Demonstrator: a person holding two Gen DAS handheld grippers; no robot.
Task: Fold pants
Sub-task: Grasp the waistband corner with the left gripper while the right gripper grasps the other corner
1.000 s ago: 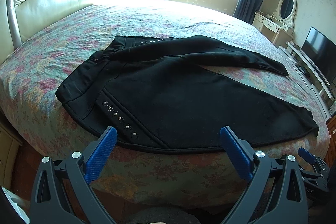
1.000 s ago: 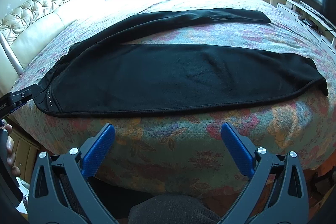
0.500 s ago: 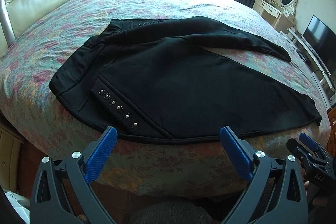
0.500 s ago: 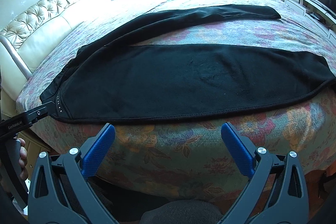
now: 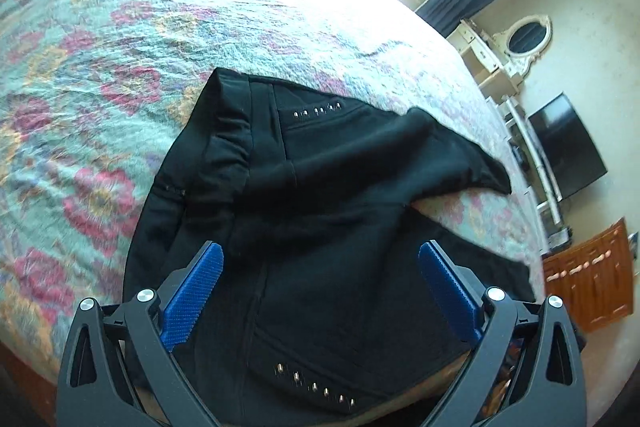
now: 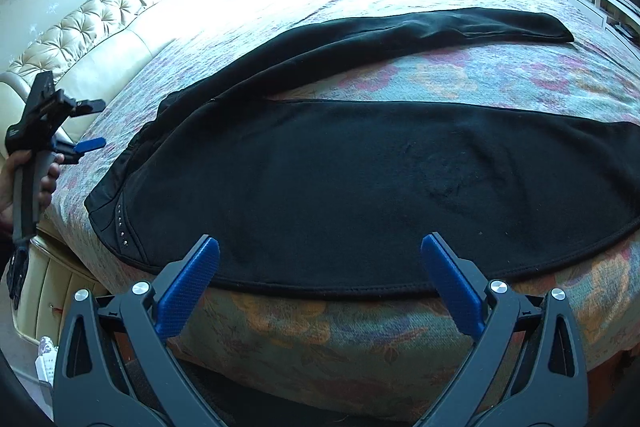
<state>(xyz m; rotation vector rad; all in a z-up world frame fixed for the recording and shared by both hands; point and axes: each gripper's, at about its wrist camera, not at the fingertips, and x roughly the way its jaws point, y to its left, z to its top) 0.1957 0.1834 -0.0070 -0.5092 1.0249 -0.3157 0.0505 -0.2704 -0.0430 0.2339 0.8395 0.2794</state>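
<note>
The black pants (image 6: 360, 179) lie flat on the bed (image 6: 500, 75), unfolded: the waistband with its studs sits at about 8 o'clock in the right wrist view, the near leg runs along the bed's front edge toward 3 o'clock, and the far leg splays off toward 1 o'clock. No fold shows yet, so by my judgement the whole task is left, beginning with laying one leg over the other. The left tongs (image 5: 320, 291) hang spread wide above the waistband end, gripping nothing. The right tongs (image 6: 320, 279) are likewise spread apart and empty, poised at the near leg's hem edge
</note>
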